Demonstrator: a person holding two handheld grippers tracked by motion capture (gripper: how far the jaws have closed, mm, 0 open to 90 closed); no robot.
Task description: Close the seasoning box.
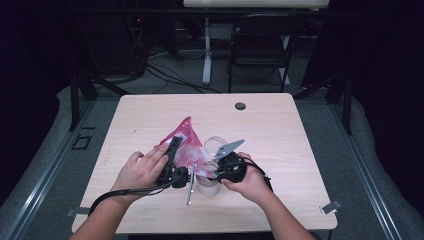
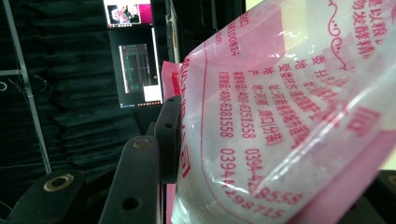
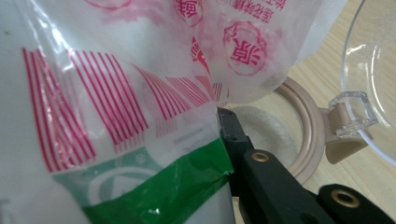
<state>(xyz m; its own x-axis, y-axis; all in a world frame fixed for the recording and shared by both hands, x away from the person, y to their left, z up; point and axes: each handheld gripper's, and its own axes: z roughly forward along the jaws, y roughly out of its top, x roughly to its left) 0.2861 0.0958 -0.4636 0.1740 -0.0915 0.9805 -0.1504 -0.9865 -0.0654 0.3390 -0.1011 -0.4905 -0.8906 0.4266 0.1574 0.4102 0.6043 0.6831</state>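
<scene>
A: Where is the bag point(image 1: 186, 145)?
B: Tilted over the jar point(image 3: 299, 140), long axis running up-left. Left gripper point(image 1: 172, 155) pinches its upper side; right gripper point(image 1: 227, 165) clamps the lower corner, nearer the jar.

**Pink bag, pale wood, black claws**

The bag point(image 1: 186, 145) is clear plastic printed in pink and red: Chinese characters and digits, round stamp motifs, fans of thin red stripes, and a green band with a white emblem. The tabletop point(image 1: 280, 145) is pale wood grain. The jar point(image 3: 306, 140) has a beige rim and its lid point(image 3: 369, 70) is clear. Both claws, left point(image 1: 172, 150) and right point(image 1: 222, 167), are black.
</scene>
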